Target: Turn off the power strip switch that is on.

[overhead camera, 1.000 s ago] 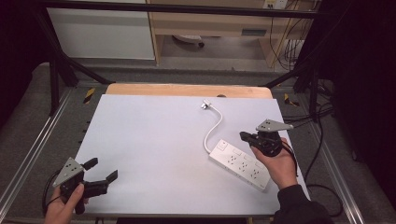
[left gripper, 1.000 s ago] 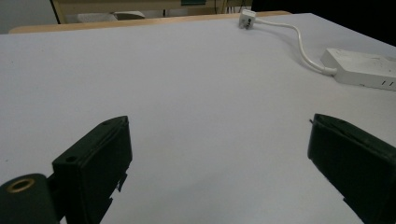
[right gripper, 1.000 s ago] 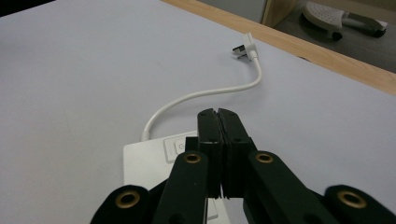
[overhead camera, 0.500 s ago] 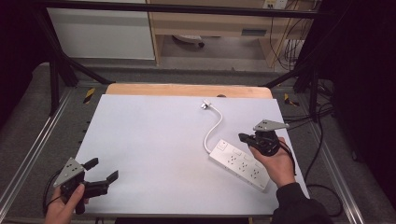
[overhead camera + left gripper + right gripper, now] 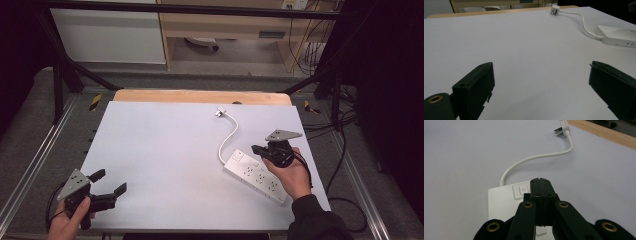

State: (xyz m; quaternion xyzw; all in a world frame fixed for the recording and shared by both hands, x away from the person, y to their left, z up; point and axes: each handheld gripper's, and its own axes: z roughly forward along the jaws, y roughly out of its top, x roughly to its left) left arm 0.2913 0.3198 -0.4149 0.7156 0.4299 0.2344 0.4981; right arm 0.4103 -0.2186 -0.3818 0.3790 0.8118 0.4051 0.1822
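right now my right gripper has its jaws pressed fully together with nothing between them, tips hovering over the switch end of the white power strip, close by its power button. i can't tell whether they touch it. the strip lies at the right of the white table, its cord curling away to the plug. my left gripper is spread wide and empty, well apart at the near left corner.
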